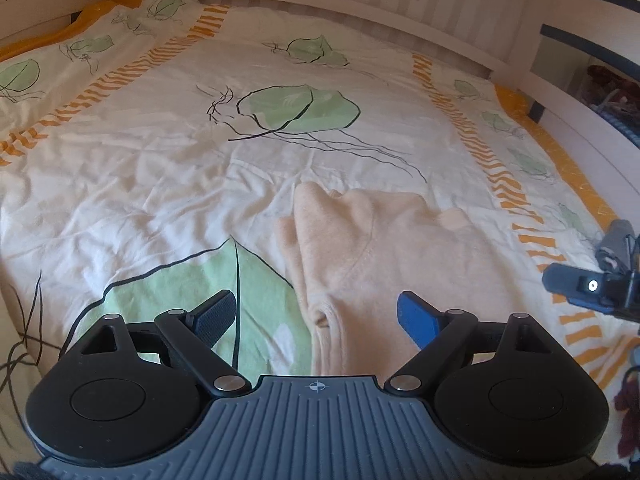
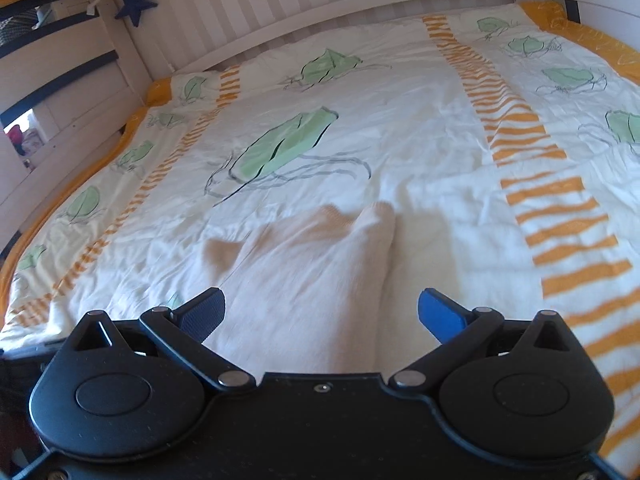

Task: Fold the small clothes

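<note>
A small pale peach fleece garment (image 1: 384, 248) lies folded on the bed cover, just ahead of my left gripper (image 1: 316, 314). That gripper hangs above its near edge, open, with nothing between its blue pads. In the right wrist view the same garment (image 2: 316, 264) lies ahead and slightly blurred, and my right gripper (image 2: 320, 314) is open above its near end, holding nothing. The right gripper also shows at the right edge of the left wrist view as a blue and black part (image 1: 592, 288).
The bed cover (image 1: 168, 168) is white with green leaf prints and orange striped bands, lightly wrinkled. A white slatted bed rail (image 1: 360, 12) runs along the far side. A blue star (image 2: 134, 2) hangs on the frame at far left.
</note>
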The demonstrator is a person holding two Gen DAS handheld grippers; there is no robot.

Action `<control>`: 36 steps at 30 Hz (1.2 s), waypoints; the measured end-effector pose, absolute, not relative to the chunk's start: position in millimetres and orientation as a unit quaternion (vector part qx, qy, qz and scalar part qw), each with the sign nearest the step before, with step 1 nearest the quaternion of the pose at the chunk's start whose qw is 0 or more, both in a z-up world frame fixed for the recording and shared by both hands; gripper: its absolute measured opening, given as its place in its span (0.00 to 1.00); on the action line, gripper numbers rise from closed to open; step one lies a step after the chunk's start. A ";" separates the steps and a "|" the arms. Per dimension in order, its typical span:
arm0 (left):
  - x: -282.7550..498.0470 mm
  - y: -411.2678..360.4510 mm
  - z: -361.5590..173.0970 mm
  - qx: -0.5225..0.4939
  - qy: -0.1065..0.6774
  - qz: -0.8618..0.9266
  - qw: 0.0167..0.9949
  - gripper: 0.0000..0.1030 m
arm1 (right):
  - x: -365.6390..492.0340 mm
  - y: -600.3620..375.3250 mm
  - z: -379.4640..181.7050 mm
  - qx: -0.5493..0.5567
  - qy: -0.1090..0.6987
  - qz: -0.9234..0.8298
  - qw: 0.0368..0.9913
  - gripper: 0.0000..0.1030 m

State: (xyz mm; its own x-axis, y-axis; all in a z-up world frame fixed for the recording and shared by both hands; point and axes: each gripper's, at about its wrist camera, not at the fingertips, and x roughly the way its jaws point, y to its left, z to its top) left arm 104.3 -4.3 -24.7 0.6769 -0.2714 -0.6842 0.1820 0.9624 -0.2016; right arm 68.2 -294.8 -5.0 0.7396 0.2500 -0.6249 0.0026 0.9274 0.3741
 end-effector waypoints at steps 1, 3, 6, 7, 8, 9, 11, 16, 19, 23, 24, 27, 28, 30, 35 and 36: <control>98.7 -5.9 -21.3 -0.060 0.382 -0.123 0.914 0.86 | 61.3 -291.1 -3.8 0.176 0.356 0.069 0.915 1.00; 87.1 -8.7 -14.9 -0.062 0.379 -0.122 0.915 0.86 | 48.4 -284.2 0.3 0.164 0.356 0.072 0.917 1.00; 70.2 -14.1 -7.3 -0.056 0.378 -0.108 0.918 0.86 | 30.2 -275.7 6.7 0.151 0.352 0.074 0.921 1.00; 65.3 -16.1 -5.4 -0.052 0.377 -0.104 0.919 0.86 | 24.2 -273.7 8.7 0.150 0.349 0.075 0.922 1.00; 60.3 -18.0 -3.3 -0.047 0.376 -0.100 0.920 0.86 | 19.6 -272.2 10.7 0.148 0.347 0.075 0.923 1.00; 56.0 -19.4 -1.9 -0.043 0.375 -0.097 0.921 0.86 | 14.4 -270.4 12.6 0.146 0.345 0.073 0.924 1.00; 48.8 -22.0 -0.2 -0.036 0.377 -0.094 0.921 0.86 | 7.4 -266.9 14.7 0.139 0.351 0.062 0.924 1.00; 36.7 -24.9 -0.6 -0.034 0.389 -0.094 0.916 0.85 | -10.7 -258.6 14.2 0.125 0.360 0.041 0.924 1.00; 29.4 -27.8 -0.6 -0.021 0.389 -0.081 0.917 0.85 | -18.6 -258.4 10.8 0.138 0.371 0.037 0.918 1.00; 20.3 -32.6 -2.3 0.008 0.390 -0.056 0.919 0.85 | -25.3 -257.1 7.0 0.144 0.386 0.027 0.911 0.99; 18.8 -33.5 -2.8 0.012 0.390 -0.053 0.919 0.85 | -26.6 -257.0 6.0 0.145 0.389 0.025 0.909 0.99; 17.2 -35.2 -4.2 0.014 0.396 -0.055 0.917 0.85 | -27.8 -257.9 3.4 0.150 0.396 0.023 0.905 0.99; 17.5 -34.8 -4.6 0.011 0.398 -0.057 0.915 0.85 | -27.9 -258.2 3.2 0.151 0.399 0.019 0.904 0.99; 17.5 -34.4 -5.6 0.008 0.403 -0.055 0.914 0.85 | -28.7 -257.8 3.4 0.147 0.400 0.009 0.904 0.99; 18.0 -35.3 -6.7 0.017 0.409 -0.038 0.912 0.85 | -29.1 -258.1 4.1 0.140 0.401 0.001 0.905 0.99; 18.0 -35.0 -6.9 0.017 0.409 -0.039 0.911 0.85 | -28.7 -258.1 3.7 0.141 0.402 0.005 0.905 0.99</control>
